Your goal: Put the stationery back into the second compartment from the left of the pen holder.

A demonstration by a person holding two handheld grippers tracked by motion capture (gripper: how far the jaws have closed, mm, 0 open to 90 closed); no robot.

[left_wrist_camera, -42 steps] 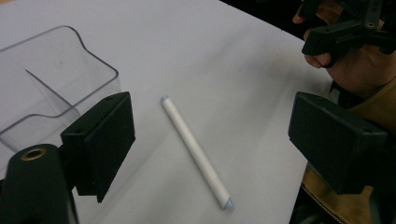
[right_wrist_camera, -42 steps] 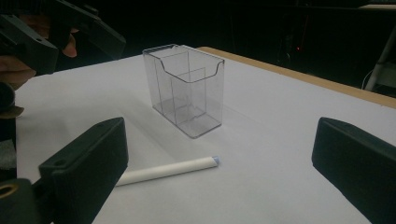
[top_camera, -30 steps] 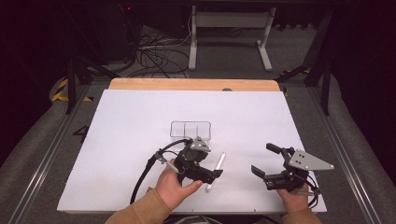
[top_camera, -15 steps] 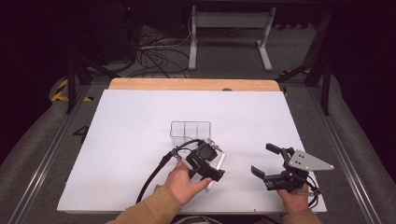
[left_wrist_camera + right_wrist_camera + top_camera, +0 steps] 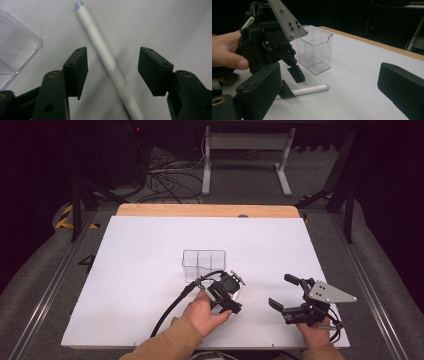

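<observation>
The room behind you is dark, with cables (image 5: 165, 175) tangled on the floor and a grey metal stand (image 5: 245, 150) beyond the far edge of the table. Your work surface is a white sheet (image 5: 150, 270) laid over a wooden tabletop (image 5: 200, 210), whose bare strip shows along the far side.

A clear plastic box (image 5: 203, 263) with inner dividers stands upright near the middle of the sheet. Just in front of it your left gripper (image 5: 231, 296) points down at the sheet over a white pen (image 5: 107, 62). In the left gripper view the pen lies flat and slantwise between the two jaws, its pale blue tip (image 5: 79, 4) pointing away from you. The jaws stand wide apart on either side of it, and neither pad seems to touch the barrel, though the lower end of the pen runs out of the picture, so I can't be sure there. The corner of the clear box sits at the upper left of that view.

Your right gripper (image 5: 285, 293) rests well apart to the right, low over the sheet, jaws spread wide with nothing between them. From its camera you see your left hand (image 5: 227, 55) wrapped on the other gripper, one of its jaws planted beside the pen, the box just behind.
</observation>
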